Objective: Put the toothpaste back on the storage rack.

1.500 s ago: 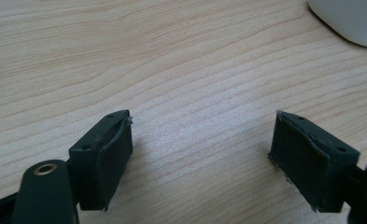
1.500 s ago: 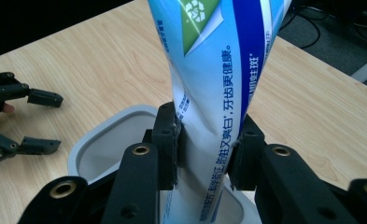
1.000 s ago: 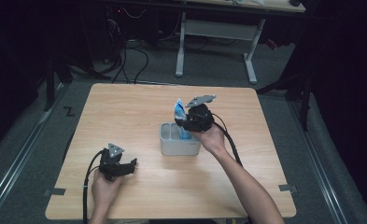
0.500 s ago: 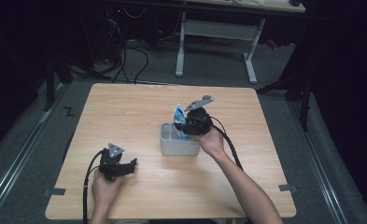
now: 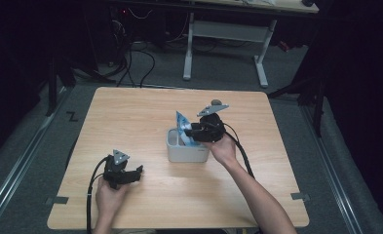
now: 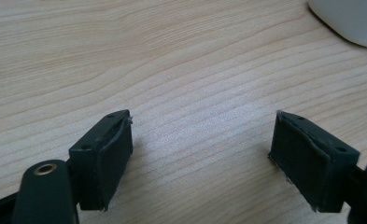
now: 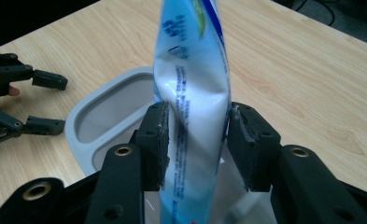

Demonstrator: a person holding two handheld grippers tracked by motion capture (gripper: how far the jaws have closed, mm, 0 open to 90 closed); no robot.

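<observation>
**Pouch may topple as grip loosens**

The right gripper [image 7: 195,144] has just been opening; its jaws flank the blue-white pouch [image 7: 195,93] standing in the grey tub [image 5: 186,152], at table centre. Unsupported, it could tip out. The left gripper [image 5: 122,171], at 7 o'clock, gapes empty

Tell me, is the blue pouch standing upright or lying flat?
Upright: the blue pouch stands on end in the grey bin, rising above its rim.
</observation>
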